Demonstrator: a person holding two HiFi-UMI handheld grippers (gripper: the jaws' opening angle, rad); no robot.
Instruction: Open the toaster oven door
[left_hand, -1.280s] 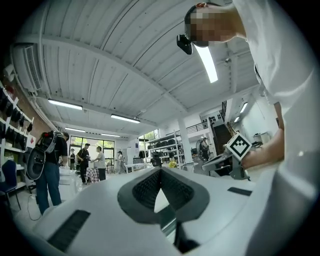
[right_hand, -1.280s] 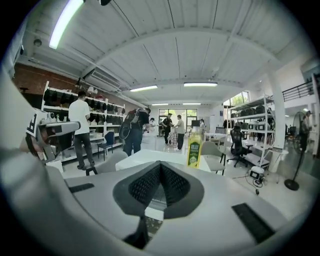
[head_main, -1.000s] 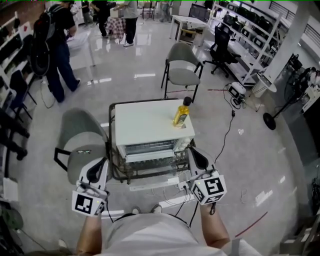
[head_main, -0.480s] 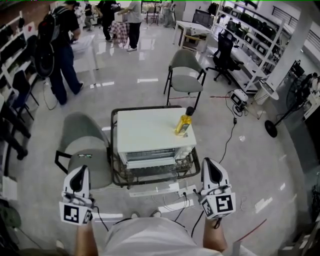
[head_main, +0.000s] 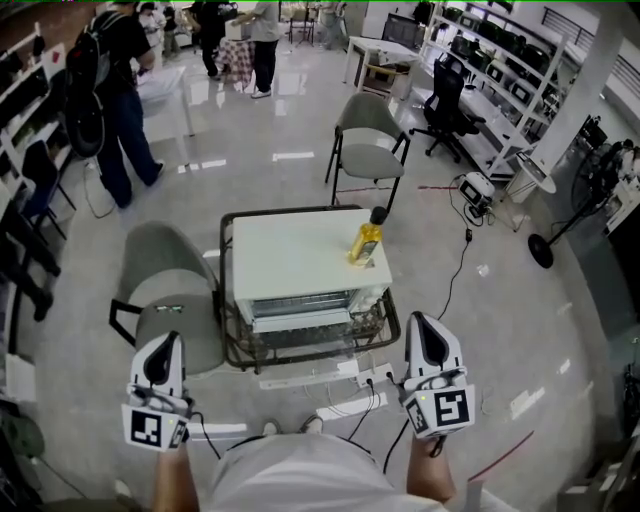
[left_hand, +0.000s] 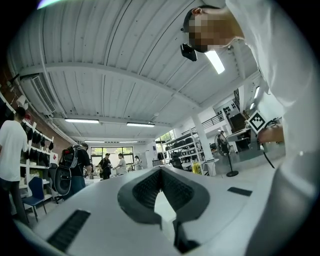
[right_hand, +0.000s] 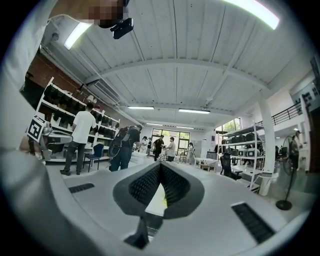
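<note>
The toaster oven (head_main: 300, 262) faces the person, long axis left-right

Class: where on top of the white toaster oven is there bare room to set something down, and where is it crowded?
The white box-shaped toaster oven's flat top is bare from its left edge across to the yellow plastic bottle with a black cap near the right edge. Crowded: the floor in front, strewn with dark cables.
</note>
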